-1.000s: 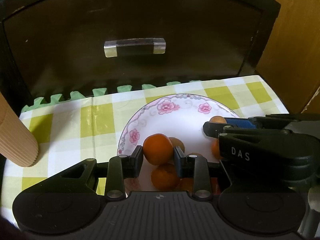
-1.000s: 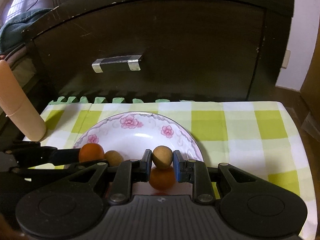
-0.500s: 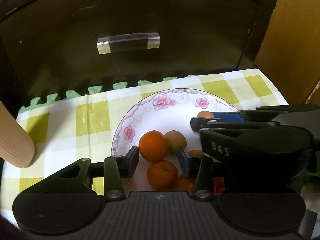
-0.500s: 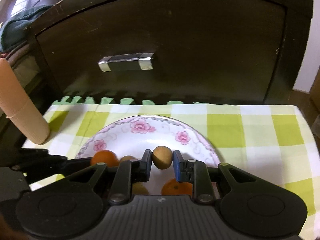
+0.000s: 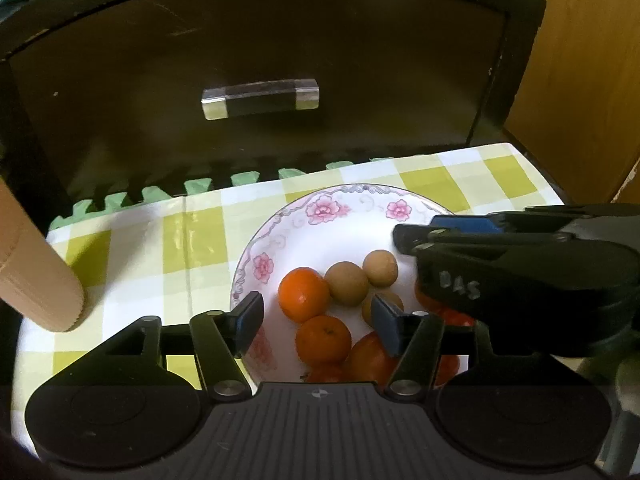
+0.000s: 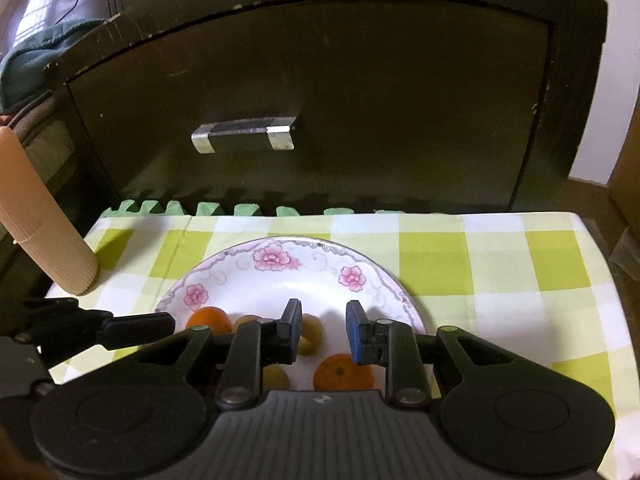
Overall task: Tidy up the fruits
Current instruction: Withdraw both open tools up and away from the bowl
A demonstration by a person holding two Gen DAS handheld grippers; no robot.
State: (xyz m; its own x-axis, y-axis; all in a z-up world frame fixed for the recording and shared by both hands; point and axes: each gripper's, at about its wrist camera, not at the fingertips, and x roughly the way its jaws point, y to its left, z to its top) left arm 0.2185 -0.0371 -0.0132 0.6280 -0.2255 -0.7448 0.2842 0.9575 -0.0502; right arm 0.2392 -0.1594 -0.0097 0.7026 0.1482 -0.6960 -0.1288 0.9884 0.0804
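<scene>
The fruit lies gathered on the flowered plate (image 5: 344, 236), in its near half: two oranges (image 5: 303, 294), small brown fruits (image 5: 346, 289) beside them, and red fruit (image 5: 368, 354) at the near rim.

The left gripper (image 5: 316, 320) hangs over that pile. Its jaws are opening, about half spread, with nothing pressed between them. The right gripper (image 6: 322, 328) sits over the plate's right side, with its jaws slightly parted and holding nothing.

This looks like the release step of a placement. Next, both grippers need to lift straight off the plate without nudging the round fruit. No fruit shows on the checked desk (image 5: 132, 248) around the plate, so the job seems nearly done.
</scene>
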